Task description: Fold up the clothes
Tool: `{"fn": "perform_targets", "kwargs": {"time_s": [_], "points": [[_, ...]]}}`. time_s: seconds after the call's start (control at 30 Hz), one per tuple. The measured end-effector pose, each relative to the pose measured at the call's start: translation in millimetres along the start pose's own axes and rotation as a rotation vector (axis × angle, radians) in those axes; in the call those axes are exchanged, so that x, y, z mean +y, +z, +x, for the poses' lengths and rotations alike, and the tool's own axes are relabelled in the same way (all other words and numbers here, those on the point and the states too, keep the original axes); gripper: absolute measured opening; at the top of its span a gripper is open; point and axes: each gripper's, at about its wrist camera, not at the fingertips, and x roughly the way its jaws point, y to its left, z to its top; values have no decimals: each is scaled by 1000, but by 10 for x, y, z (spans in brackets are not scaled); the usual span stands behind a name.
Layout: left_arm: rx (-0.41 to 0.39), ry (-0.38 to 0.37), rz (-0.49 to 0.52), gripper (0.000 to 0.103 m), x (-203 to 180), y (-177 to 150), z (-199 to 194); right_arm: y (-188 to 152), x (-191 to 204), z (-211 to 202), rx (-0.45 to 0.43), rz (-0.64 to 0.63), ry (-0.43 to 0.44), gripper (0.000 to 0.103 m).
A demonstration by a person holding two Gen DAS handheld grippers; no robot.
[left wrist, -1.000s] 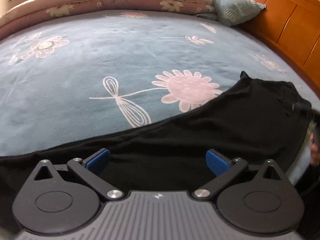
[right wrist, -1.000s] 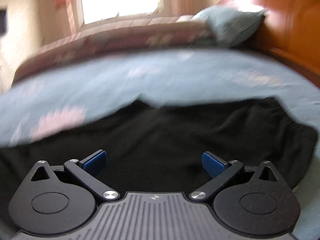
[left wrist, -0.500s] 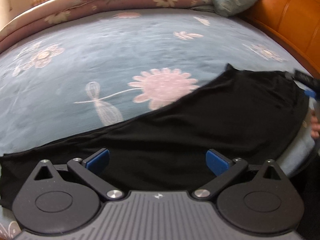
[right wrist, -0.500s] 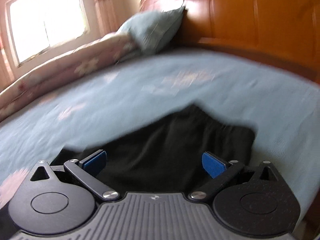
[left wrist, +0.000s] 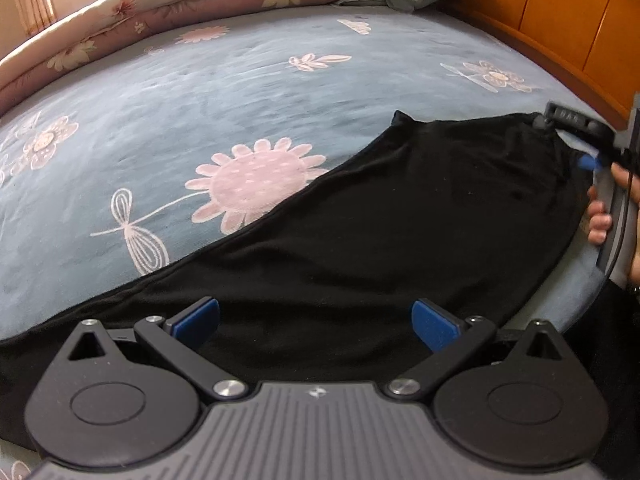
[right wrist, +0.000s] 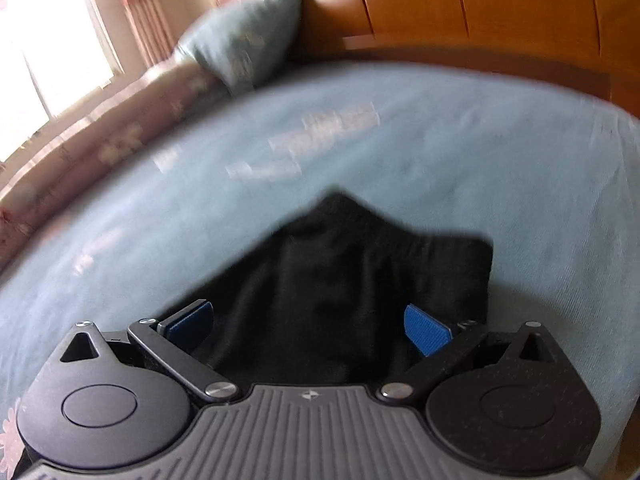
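Black garment (left wrist: 360, 248) lies flat on blue flowered bed (left wrist: 180, 92), running diagonally from near left edge to far right. Left claw (left wrist: 316, 318) hovers over lower part, pads apart, empty. Right claw (right wrist: 308, 322), also apart and empty, has swung toward far right corner of garment near headboard (right wrist: 500, 8). View blurred there. Likely lining up corner grab; fold not begun.

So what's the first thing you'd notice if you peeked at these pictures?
Probably the black garment, spread flat across the near side of the blue blanket. Next, the big pink flower printed on the blanket just beyond its edge. Both the left gripper and the right gripper hang open above the dark cloth.
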Motion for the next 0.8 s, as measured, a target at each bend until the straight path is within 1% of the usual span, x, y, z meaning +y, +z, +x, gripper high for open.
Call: {"fn": "perform_targets", "kwargs": {"time_s": [0.03, 0.07, 0.1, 0.17, 0.23, 0.27, 0.37, 0.47, 0.53, 0.6, 0.63, 0.77, 0.8], "points": [[2, 7, 8, 102, -20, 1, 2, 6, 28, -57, -58, -20, -39, 103], [6, 5, 15, 102, -36, 1, 5, 16, 43, -119, -123, -32, -100, 103], [8, -2, 18, 102, -44, 0, 6, 27, 35, -128, -145, -25, -126, 103], [5, -7, 13, 102, -50, 3, -4, 26, -30, -41, -81, 21, -90, 103], [3, -5, 9, 102, -46, 5, -19, -31, -82, 164, 71, 72, -54, 103], [1, -3, 8, 102, -41, 6, -30, -69, -84, 203, 92, 72, -58, 103], [-13, 12, 11, 102, 2, 19, -110, -84, -6, 188, 86, 34, -69, 103], [-36, 52, 4, 102, 146, 54, -261, -83, -73, 162, 77, 74, -45, 103], [-53, 89, -8, 102, 313, 68, -388, -78, -98, 146, 81, 83, -34, 103], [-64, 114, -49, 102, 565, 57, -518, -73, -122, 130, 85, 93, -23, 103], [-67, 114, -85, 102, 718, 41, -574, -65, -116, 133, 87, 91, -25, 103], [-68, 33, -298, 102, 1465, -70, -655, -32, -93, 144, 96, 84, -31, 103], [-58, 9, -354, 102, 1634, -125, -611, -36, -86, 135, 97, 81, -32, 103]]}}
